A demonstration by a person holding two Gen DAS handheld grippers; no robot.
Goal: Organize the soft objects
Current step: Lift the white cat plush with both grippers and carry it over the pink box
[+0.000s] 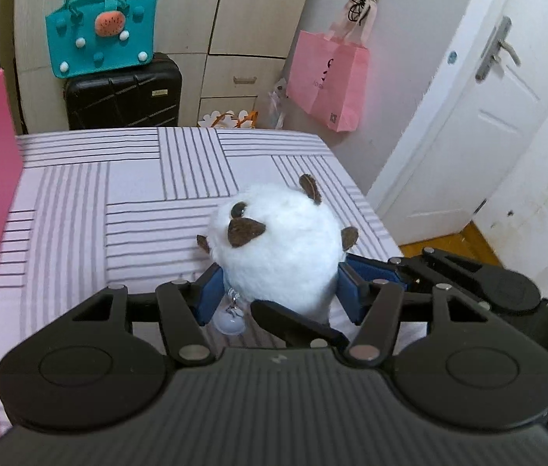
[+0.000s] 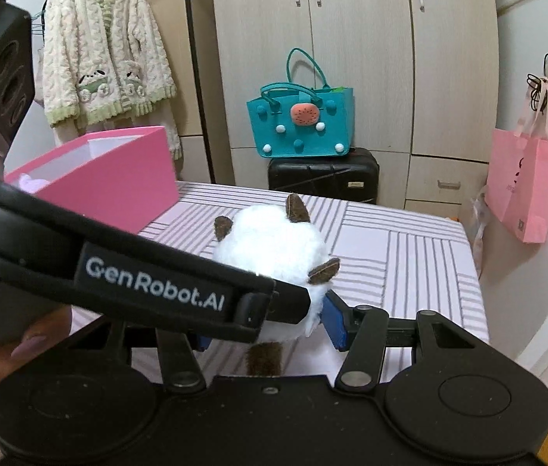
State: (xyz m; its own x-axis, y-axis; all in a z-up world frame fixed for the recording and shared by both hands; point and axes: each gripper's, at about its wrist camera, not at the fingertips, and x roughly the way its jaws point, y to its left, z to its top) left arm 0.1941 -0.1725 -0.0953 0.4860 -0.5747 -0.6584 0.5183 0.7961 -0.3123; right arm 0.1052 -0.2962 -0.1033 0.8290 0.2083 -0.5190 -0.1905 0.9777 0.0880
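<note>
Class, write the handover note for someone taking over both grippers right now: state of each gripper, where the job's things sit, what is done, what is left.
Left gripper: shut on the white plush toy, blue pads pressed into both its sides.
Right gripper: also shut on the same toy, from the other side; its left pad is mostly hidden behind the left gripper's body.
Toy: held over the striped bed cover, brown ears and bell visible.
Pink box: open, on the bed to the left, with something pale purple already inside.
Done: toy gripped.
Left: probably carry it to the pink box and release.
</note>
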